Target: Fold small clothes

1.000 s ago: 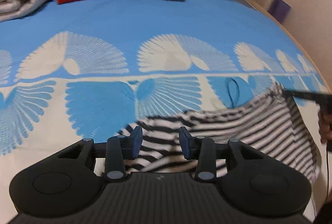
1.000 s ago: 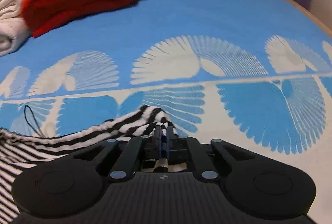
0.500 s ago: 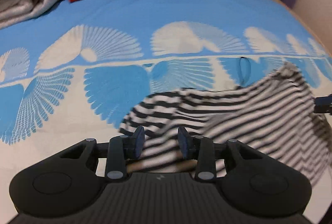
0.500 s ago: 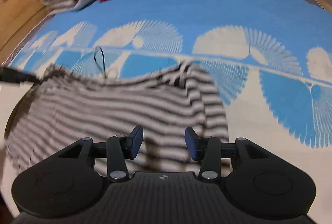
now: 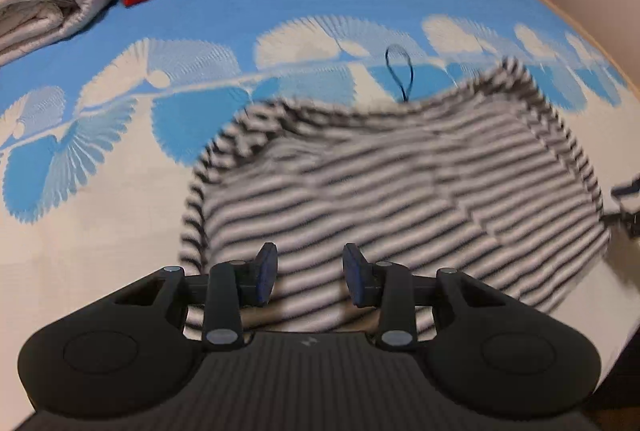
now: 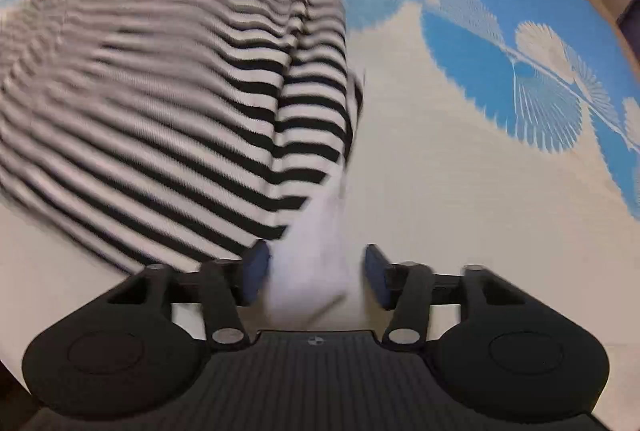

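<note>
Left wrist view showed the left tongs [image 5: 308,273] parted, nothing pinched, hovering over the near hem of the striped top [image 5: 400,191], which lay spread on the bed [image 5: 100,231]. A thin cord loop [image 5: 400,75] lay at its far edge. Right tongs [image 6: 316,273] were opening, pale cloth between them but unclamped. That top looked soft, light and floppy; best pinched at a hem corner or side seam.

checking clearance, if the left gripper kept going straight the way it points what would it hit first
Most likely the striped garment: the left gripper is open and empty, angled down over its near part, with nothing between. Depth is hard to judge in the blur.
</note>
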{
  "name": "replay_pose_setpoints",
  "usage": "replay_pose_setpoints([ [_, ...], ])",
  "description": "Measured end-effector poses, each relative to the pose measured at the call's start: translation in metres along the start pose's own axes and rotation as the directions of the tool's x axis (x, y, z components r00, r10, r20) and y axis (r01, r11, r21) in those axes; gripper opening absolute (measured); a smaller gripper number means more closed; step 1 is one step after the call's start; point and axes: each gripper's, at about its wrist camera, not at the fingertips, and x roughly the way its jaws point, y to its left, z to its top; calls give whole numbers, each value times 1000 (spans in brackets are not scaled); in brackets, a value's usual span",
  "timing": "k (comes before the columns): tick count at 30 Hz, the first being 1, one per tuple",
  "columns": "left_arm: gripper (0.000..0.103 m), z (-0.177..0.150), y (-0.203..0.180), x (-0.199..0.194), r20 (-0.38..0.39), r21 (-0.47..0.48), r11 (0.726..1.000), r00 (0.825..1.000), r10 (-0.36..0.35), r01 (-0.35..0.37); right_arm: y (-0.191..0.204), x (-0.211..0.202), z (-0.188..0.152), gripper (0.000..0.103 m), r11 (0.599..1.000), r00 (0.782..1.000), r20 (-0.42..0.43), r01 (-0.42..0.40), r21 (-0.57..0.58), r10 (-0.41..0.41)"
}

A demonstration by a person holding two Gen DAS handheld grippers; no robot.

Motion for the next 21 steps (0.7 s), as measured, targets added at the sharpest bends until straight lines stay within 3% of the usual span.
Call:
replay_pose_setpoints([
  [4, 40, -30, -11, 24, -108, 47, 999, 994, 15, -10, 5, -12, -10, 58, 999, 999, 31, 29, 29, -30],
  [7, 42, -51, -10, 39, -184, 62, 996, 980, 73, -62, 15, -27, -12, 58, 996, 993, 80, 85, 36, -87],
  [9, 42, -50, -13, 24, -168, 71, 994, 981, 98, -87, 20, -43, -12, 58, 992, 982, 145, 110, 56, -117],
  [11, 43, -43, -15, -4, -95, 71, 994, 991, 94, -88, 27, -64, -9, 58, 990, 963, 237, 113, 80, -129],
  [14, 48, -38, -15, -56, 51, 67, 992, 994, 101, -104, 44, -100, -5, 59, 988, 905, 400, 115, 103, -147],
  [19, 74, -65, -14, -116, 245, 29, 993, 964, 106, -116, 69, -150, -11, 65, 978, 755, 633, 54, 201, -172],
  [21, 81, -80, -16, -124, 288, -3, 994, 951, 109, -113, 77, -157, -17, 66, 970, 727, 664, 11, 245, -176],
])
